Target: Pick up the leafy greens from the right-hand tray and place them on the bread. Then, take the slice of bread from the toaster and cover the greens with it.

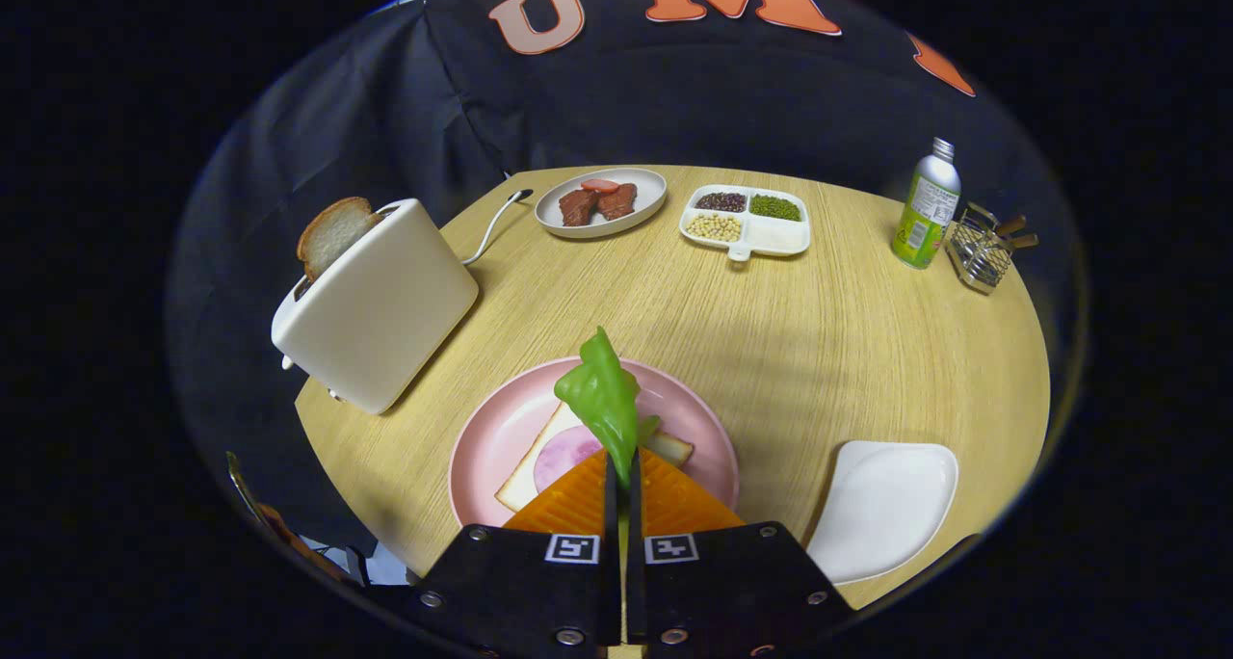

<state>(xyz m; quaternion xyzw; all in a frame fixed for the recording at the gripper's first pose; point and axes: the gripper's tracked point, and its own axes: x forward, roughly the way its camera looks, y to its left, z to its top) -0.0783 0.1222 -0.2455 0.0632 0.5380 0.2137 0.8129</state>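
Observation:
My gripper [622, 468] is shut on a green leaf [603, 394], which sticks up from between the fingertips. It hangs above a pink plate [486, 437] that carries a slice of bread [536, 466] topped with a round pink ham slice [564, 452]; the fingers hide part of the bread. A white toaster [380, 303] stands beyond and to the left, with a bread slice [332, 233] poking out of its slot. To the right of the fingers lies a bare white tray [886, 505].
On the far side of the round wooden table [819, 351] sit a grey plate with meat pieces [602, 201], a divided white dish of beans [744, 221], a green bottle [925, 206] and a wire holder [984, 250]. The toaster's cord [491, 225] trails back.

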